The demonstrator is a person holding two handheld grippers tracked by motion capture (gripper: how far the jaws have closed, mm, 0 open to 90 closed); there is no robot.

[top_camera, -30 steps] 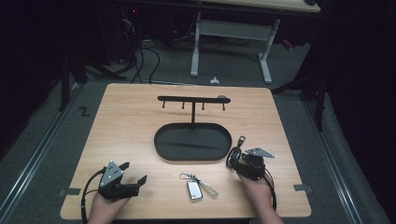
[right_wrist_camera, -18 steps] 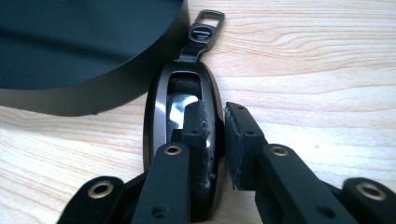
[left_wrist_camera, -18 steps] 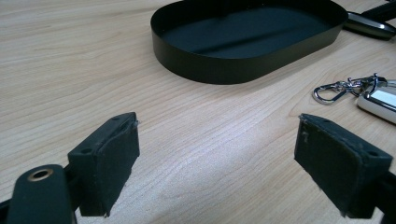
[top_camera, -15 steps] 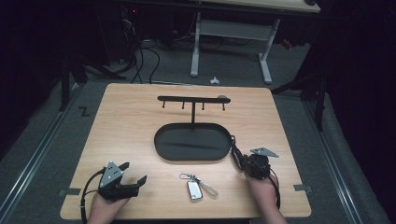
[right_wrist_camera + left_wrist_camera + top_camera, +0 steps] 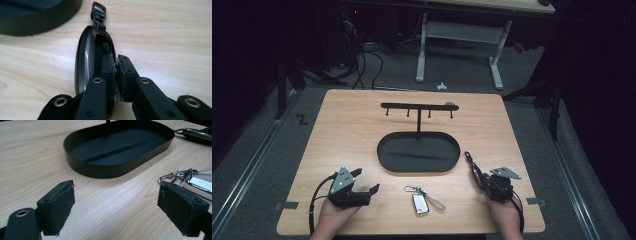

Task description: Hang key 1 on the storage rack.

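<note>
Right gripper view: right gripper (image 5: 115,65) pinches the shiny black oval key fob (image 5: 86,60).
Keep squeezing, lift slowly toward the black oval metal tray (image 5: 37,17) ahead; left gripper (image 5: 125,207) waits wide open.

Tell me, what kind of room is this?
Probably a lab or workshop: a wooden table with a key rack and tray, taped floor marks, cables and another desk behind.

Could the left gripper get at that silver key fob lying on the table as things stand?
Probably yes. The left gripper has its jaws wide open, and the silver key fob lies just beside it on bare table, with nothing between them. In the left gripper view its key ring sits right by one pad.
</note>
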